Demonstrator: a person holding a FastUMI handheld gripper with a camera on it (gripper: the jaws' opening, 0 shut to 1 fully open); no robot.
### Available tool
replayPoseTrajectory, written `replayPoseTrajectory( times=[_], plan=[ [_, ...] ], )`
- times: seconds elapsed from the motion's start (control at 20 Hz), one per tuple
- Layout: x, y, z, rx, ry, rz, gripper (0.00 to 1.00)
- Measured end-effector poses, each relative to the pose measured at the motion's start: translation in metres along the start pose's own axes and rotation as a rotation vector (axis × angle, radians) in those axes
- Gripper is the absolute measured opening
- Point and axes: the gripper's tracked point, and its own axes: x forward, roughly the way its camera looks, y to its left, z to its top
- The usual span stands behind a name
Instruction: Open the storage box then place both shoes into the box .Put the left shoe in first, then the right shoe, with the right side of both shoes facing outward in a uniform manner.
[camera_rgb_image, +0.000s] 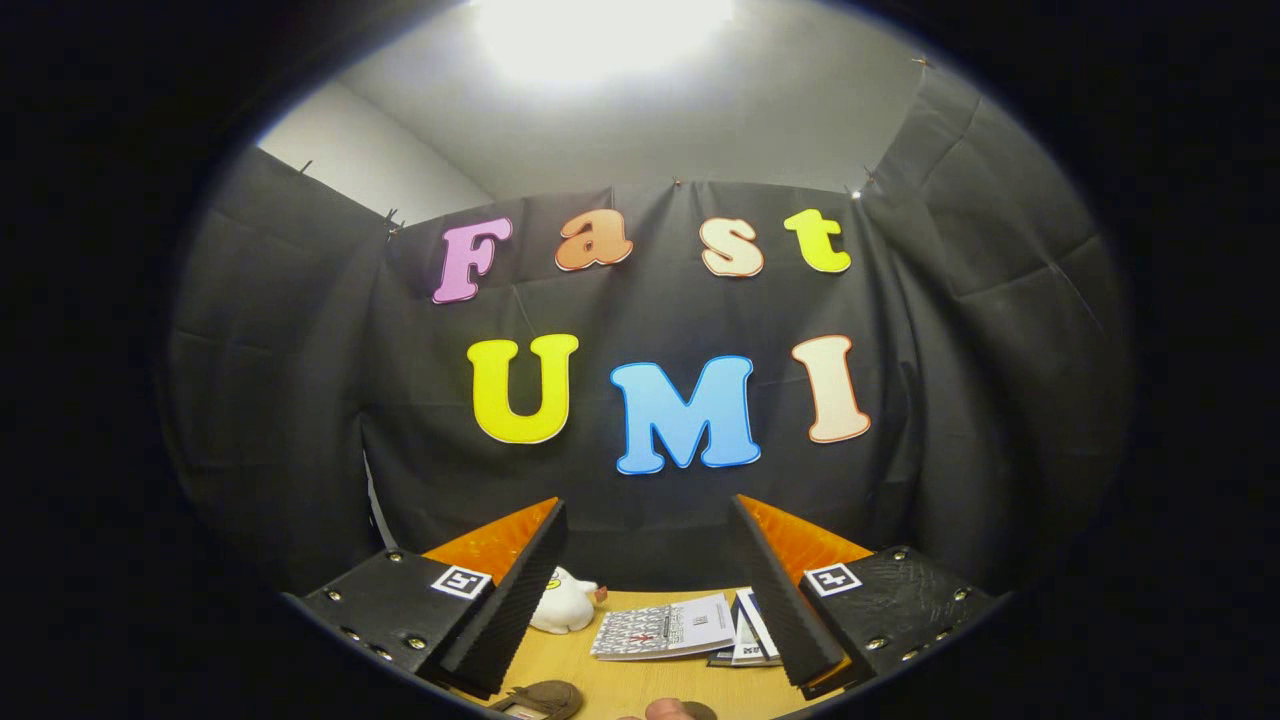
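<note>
My claw (640, 600) is held level and high, aimed at the booth wall, its fingers wide apart and empty. A brown shoe (545, 698) lies on the desk (640, 685) low between them, barely showing. I judge it light and soft, best pinched at the stiffer heel rim. Beyond sit booklets (665, 630) and a white toy (565, 602).

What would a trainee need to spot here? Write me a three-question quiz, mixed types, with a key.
1. True or false: the gripper is shut on a shoe.
2. What lies on the wooden table between the fingers? A) booklets B) a storage box C) a mug
3. Fill in: the white toy figure sits beside the ___ finger.

Key: 1 false, the fingers are open, gripping nothing; 2 A, booklets; 3 left.
</note>
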Motion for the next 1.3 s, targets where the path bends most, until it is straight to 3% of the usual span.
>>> replayPoseTrajectory(
  times=[0.25,0.65,0.85,1.3],
  plan=[
    [0.006,0.024,-0.032,0.048,0.074,0.072,0.98],
    [0.003,0.087,-0.115,0.22,0.315,0.287,0.99],
    [-0.01,0.123,-0.153,0.315,0.447,0.397,0.98],
    [-0.046,0.184,-0.231,0.521,0.743,0.552,0.99]
  ],
)
